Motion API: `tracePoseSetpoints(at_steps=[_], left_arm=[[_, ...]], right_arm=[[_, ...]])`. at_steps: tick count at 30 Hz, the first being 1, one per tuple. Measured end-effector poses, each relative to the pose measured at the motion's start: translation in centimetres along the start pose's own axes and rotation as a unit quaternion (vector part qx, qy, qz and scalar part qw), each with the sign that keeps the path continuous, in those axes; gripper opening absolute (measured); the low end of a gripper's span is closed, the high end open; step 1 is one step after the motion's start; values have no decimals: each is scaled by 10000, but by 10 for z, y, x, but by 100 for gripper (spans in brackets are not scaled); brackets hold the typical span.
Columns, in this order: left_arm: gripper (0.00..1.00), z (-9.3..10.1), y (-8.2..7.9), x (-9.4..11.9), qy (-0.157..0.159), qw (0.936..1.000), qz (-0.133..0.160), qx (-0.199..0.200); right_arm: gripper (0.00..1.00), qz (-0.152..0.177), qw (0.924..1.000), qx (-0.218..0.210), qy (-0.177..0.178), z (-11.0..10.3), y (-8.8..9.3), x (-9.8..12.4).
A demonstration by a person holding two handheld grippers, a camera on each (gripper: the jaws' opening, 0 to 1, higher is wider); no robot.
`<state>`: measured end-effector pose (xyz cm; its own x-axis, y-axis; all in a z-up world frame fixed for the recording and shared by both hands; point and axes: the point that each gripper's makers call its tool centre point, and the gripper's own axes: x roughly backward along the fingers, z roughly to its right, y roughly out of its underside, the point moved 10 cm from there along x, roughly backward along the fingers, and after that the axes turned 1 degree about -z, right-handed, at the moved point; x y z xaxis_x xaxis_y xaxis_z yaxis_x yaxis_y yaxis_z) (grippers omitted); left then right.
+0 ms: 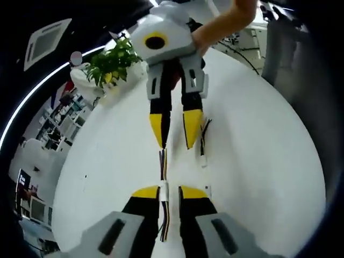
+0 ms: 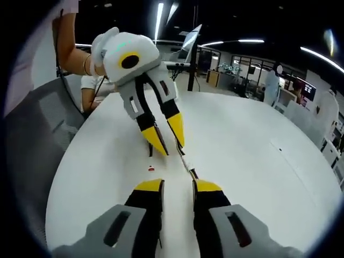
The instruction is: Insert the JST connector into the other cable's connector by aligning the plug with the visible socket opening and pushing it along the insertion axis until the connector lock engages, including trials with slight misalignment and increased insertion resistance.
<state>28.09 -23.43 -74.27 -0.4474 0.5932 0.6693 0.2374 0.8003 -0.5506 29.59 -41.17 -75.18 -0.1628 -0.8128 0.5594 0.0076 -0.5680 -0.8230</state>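
Your left gripper [image 1: 171, 192] pinched one cable [image 1: 163, 217] between narrowed jaws, its white connector [image 1: 164, 189] at the tips. Your right gripper [image 2: 178, 186] seemed, in a poor view, to grip the other cable [image 2: 185, 161]. Both met end to end above the white table [image 1: 258, 161]; a spare cable [image 1: 203, 144] lay beside.

From my seat, the bench [image 1: 258, 161] reads as a smooth, matt white top with a faint sheen. Each hand-held gripper wears glossy yellow plastic tips over black on grey moulded shells: left hand-held gripper [image 1: 170, 191], right hand-held gripper [image 2: 178, 186]. The cable [image 1: 163, 164] looks plastic-sheathed, its connector [image 1: 163, 189] pale plastic.
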Motion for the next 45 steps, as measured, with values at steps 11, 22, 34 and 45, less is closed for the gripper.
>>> tracePoseSetpoints(at_steps=[11,22,34,45], left_arm=[[6,35,-10,11,-409,9963,-380,-649],[6,53,-14,18,-394,9985,-243,-299],[6,46,-1,20,-459,9984,-62,328],[6,43,13,16,-176,9892,413,1397]], right_arm=[[18,-44,9999,-10,-159,-21,1,8],[18,2,9998,-48,-217,-35,1,7],[17,-20,9996,-176,-209,-35,11,1],[15,25,9994,-257,-239,-26,19,-7]])
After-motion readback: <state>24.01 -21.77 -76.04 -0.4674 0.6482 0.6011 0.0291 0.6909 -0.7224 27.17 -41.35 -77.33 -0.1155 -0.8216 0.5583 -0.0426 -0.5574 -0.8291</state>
